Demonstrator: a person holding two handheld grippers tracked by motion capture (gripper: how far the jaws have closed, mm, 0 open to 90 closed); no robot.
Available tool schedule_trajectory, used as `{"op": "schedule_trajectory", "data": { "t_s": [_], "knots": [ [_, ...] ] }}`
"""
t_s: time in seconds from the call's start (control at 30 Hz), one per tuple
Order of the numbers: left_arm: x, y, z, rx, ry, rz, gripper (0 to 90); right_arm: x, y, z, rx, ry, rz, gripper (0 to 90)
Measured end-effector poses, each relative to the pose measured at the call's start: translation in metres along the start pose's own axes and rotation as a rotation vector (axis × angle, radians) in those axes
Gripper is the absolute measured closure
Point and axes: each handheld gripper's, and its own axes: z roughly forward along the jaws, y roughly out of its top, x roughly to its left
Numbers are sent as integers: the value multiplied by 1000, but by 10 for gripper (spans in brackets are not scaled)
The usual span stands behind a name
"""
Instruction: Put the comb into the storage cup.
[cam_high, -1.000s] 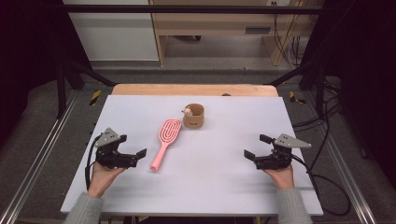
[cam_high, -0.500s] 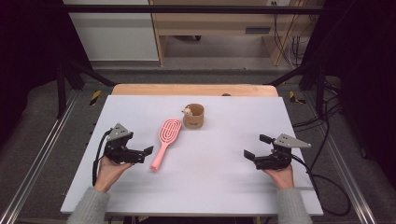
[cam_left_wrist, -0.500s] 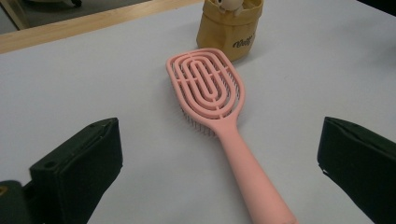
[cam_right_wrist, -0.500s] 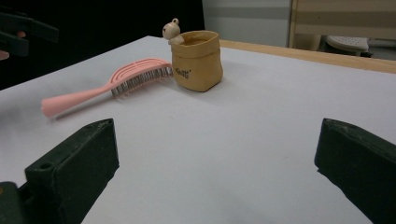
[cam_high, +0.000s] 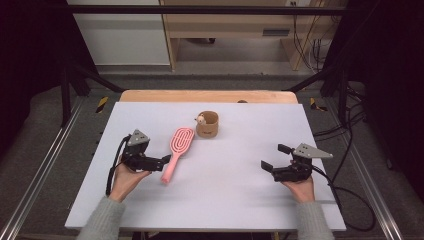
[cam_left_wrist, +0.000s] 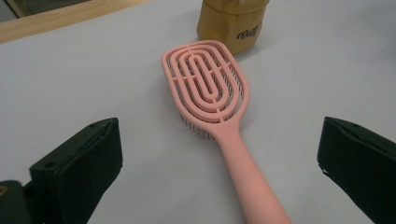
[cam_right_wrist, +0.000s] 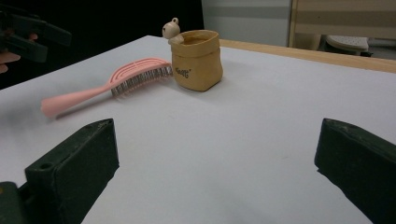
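Observation:
A pink hairbrush (cam_high: 178, 145) lies bristles down on the white table (cam_high: 225, 205), its handle pointing to the near left. My left gripper (cam_high: 163, 160) is open right at the handle's left side. In the left gripper view the brush (cam_left_wrist: 208, 84) lies ahead and its handle runs down between the wide-open jaws of that gripper (cam_left_wrist: 218, 135). A tan pouch-shaped cup (cam_high: 207, 125) with a small figure on its rim stands just beyond the brush head. My right gripper (cam_high: 274, 156) rests open at the near right, with nothing between its jaws (cam_right_wrist: 217, 140).
A wooden strip (cam_high: 207, 96) runs along the table's far edge. Metal rails and black frame posts flank the table, and cables trail on the floor at the right. The right gripper view has the brush (cam_right_wrist: 126, 77), the cup (cam_right_wrist: 196, 60) and the other gripper (cam_right_wrist: 28, 35) far left.
My left gripper has moved right across the table up to the brush handle. The right gripper, the brush and the cup have stayed put.

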Motion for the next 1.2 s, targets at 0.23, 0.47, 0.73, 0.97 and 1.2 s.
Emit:
{"op": "schedule_trajectory", "data": {
  "t_s": [0.23,0.47,0.73,0.97,1.2],
  "knots": [
    [-1,3,10,31,17,4,0,0,0,1,3,0,0,2],
    [-1,4,20,58,30,-2,0,0,0,0,4,0,-1,2],
    [-3,5,31,85,30,-4,0,0,0,1,6,-1,-3,2],
    [-5,4,40,112,34,-7,13,0,0,1,6,-1,-2,2],
    [-6,3,49,141,39,-6,38,0,0,1,7,-1,-1,2]
  ]
}}
